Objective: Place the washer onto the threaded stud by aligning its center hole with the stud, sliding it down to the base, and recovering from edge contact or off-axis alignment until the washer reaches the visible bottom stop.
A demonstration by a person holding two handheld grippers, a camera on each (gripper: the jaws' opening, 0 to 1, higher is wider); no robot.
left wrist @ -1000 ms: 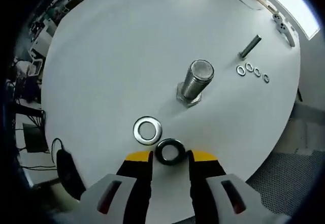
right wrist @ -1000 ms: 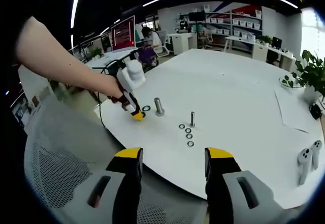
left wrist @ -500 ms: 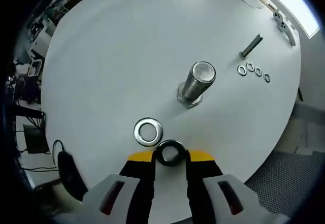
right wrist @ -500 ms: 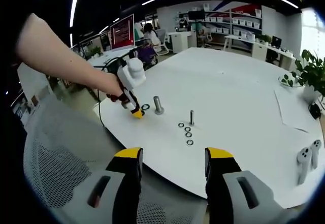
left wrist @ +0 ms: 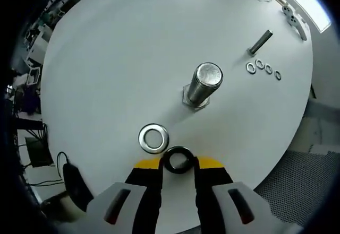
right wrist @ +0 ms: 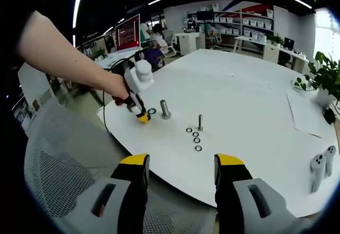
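A thick threaded stud (left wrist: 202,87) stands upright on its hex base in the middle of the white round table (left wrist: 117,48). My left gripper (left wrist: 178,162) is shut on a dark washer (left wrist: 178,159), held flat between the yellow fingertips just above the table, short of the stud. A silver washer (left wrist: 154,138) lies flat beside it. In the right gripper view my right gripper (right wrist: 180,165) hangs open off the table's near edge, and the left gripper (right wrist: 140,116) shows far off by the stud (right wrist: 164,110).
A thin bolt (left wrist: 260,42) and a row of several small washers (left wrist: 263,69) lie beyond the stud. White controllers (right wrist: 320,166) rest at the table's right; a potted plant (right wrist: 325,80) stands farther back. A mesh chair (right wrist: 64,191) sits below the table edge. A person's arm (right wrist: 64,64) holds the left gripper.
My left gripper's jaws have drawn in from beside the dark washer onto its rim and hold it. The left view shifted slightly. The right gripper has stayed still and open.
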